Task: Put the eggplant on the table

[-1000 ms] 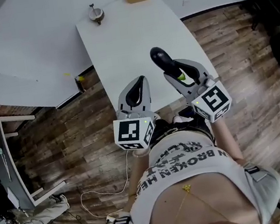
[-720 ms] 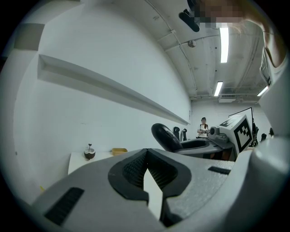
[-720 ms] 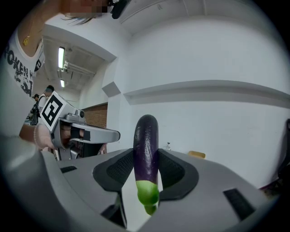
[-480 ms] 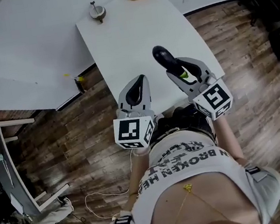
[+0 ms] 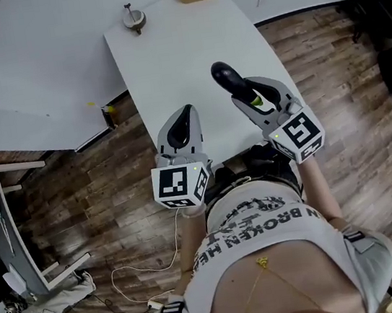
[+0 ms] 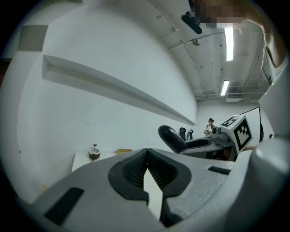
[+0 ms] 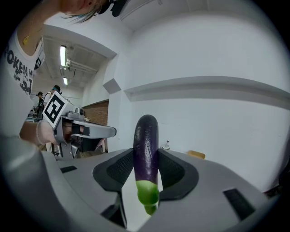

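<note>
Clamping the glossy dark-purple eggplant near its green stem end, the right gripper holds it over the white rectangular table, the left gripper closed and empty; lowering, then releasing, appears the next requirement.

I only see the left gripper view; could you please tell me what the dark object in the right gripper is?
Observer: An eggplant, purple with a green stem end, clamped in the right gripper.
Operator: Is it over the table?
Observer: Yes; the head view shows it over the white table, toward its right side.
Operator: And where is mine?
Observer: The left gripper is over the table's near end.
</note>
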The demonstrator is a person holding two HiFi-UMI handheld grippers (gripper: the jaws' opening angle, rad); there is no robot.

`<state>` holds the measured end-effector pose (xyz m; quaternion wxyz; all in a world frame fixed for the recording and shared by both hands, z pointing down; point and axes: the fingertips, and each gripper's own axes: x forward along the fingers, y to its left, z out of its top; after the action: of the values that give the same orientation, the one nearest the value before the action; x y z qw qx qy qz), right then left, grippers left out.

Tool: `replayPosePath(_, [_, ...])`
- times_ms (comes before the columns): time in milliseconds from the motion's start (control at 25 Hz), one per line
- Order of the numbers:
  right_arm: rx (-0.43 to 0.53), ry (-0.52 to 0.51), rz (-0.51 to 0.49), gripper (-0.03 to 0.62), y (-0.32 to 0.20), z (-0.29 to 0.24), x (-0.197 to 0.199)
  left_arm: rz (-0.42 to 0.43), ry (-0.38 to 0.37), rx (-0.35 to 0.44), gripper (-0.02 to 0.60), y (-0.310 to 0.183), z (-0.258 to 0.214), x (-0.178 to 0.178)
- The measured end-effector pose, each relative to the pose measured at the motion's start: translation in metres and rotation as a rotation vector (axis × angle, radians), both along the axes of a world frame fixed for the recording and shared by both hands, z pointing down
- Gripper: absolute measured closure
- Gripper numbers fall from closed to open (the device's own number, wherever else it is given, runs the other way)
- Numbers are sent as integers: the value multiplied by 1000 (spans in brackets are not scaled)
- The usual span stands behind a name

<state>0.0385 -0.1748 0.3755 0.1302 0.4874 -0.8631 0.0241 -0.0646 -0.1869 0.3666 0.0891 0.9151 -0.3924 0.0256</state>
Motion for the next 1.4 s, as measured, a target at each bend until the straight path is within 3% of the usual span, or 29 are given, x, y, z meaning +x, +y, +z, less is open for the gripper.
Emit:
replayPosePath(560, [-24,3,-105,427,-32,-1,72,-79,-16,6,575,-21,-13,70])
replayPosePath(1400, [-58,16,-175,427,-42,11,59,-112,-28,-6,575,-20,-11,68])
